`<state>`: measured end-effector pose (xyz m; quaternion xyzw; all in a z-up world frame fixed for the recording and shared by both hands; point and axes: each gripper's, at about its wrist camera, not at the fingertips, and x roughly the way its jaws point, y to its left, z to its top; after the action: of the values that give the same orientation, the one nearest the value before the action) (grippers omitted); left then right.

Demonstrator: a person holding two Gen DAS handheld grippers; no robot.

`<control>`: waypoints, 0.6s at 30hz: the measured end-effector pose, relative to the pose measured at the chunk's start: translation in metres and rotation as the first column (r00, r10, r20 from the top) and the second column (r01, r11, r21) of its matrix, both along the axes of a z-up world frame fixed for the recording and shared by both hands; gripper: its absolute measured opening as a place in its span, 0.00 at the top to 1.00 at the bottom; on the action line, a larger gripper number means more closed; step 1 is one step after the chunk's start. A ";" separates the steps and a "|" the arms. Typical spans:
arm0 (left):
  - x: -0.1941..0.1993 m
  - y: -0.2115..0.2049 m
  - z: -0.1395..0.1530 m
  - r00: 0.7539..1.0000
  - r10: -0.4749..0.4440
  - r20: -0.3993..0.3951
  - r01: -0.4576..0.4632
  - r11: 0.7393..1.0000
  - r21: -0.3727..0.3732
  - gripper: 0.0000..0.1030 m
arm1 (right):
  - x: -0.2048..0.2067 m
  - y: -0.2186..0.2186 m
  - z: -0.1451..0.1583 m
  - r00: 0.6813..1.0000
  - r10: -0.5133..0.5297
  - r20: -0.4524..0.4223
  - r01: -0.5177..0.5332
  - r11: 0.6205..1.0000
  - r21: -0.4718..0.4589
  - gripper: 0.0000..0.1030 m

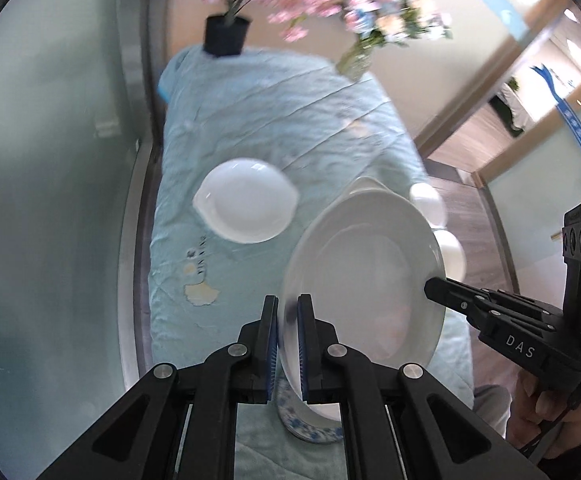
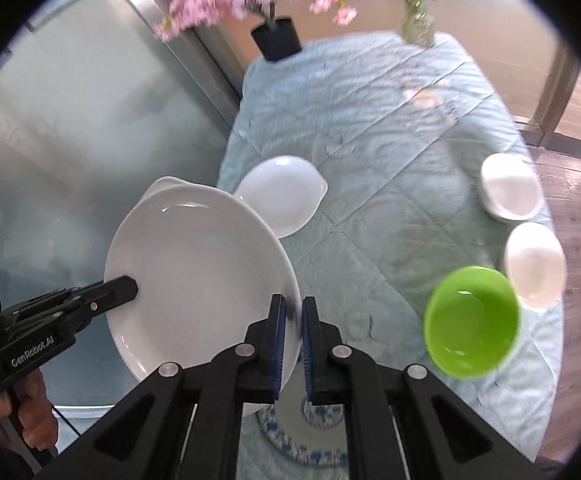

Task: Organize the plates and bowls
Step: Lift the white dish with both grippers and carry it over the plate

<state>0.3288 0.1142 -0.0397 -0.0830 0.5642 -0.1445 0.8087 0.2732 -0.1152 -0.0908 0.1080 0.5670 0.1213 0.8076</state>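
Both grippers hold one large white plate (image 1: 366,276) in the air above the table, each on an opposite rim. My left gripper (image 1: 288,340) is shut on its near rim; my right gripper (image 2: 292,340) is shut on the other rim, and the plate also shows in the right wrist view (image 2: 198,284). A blue-patterned plate (image 2: 310,436) lies on the cloth beneath it. A white eared dish (image 1: 246,200) rests mid-table. A green bowl (image 2: 470,320) and two white bowls (image 2: 510,184) (image 2: 534,264) sit at the right.
A light blue quilted cloth (image 2: 390,120) covers the table. A black pot (image 1: 224,36) with pink flowers and a glass vase (image 2: 416,26) stand at the far end. A glass wall runs along the left; wooden floor lies to the right.
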 end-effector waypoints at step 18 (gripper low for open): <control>-0.118 -0.057 -0.010 0.991 -0.085 -0.103 0.083 0.996 -0.023 0.96 | -0.102 -0.052 -0.006 0.997 -0.050 -0.063 0.051 0.999 0.002 0.94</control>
<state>0.2106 0.0573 -0.0500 -0.0742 0.6072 -0.1789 0.7706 0.1711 -0.1668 -0.0965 0.1274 0.5892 0.0983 0.7918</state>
